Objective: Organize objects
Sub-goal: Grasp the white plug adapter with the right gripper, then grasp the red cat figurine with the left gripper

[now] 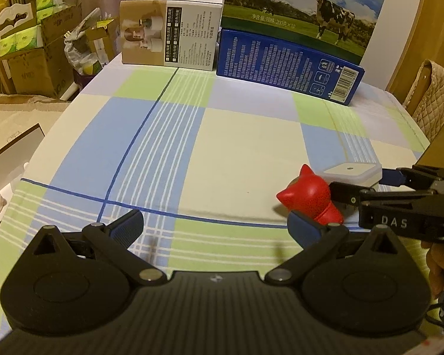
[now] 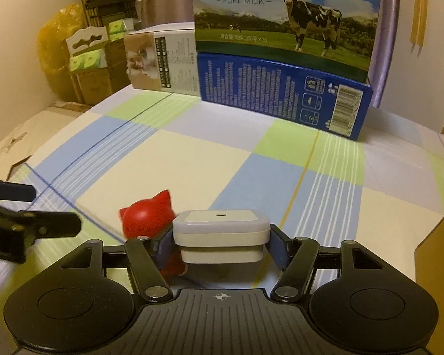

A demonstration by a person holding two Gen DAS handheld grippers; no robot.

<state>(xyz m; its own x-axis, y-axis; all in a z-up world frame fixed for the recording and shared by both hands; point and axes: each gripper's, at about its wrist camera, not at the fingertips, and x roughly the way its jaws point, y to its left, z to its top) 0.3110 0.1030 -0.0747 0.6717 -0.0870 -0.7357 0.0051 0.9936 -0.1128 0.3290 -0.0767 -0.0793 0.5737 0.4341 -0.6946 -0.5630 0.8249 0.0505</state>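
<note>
A red cat-shaped figure [image 1: 309,196] lies on its side on the checked tablecloth [image 1: 236,148], just beyond my left gripper's right fingertip. My left gripper [image 1: 214,224] is open and empty. A small white square device [image 2: 220,230] sits between the fingers [image 2: 276,250] of my right gripper [image 2: 219,248], which is shut on it. The red figure [image 2: 146,217] lies against that gripper's left finger. In the left wrist view the right gripper [image 1: 367,189] enters from the right, with the white device [image 1: 350,173] at its tip.
At the table's far edge stand a beige product box [image 1: 170,34], a blue box [image 1: 287,65] and a tall pure-milk carton [image 1: 305,11] behind it. Cardboard boxes [image 1: 35,59] pile up on the floor to the left. A quilted chair back [image 1: 435,94] is at the right.
</note>
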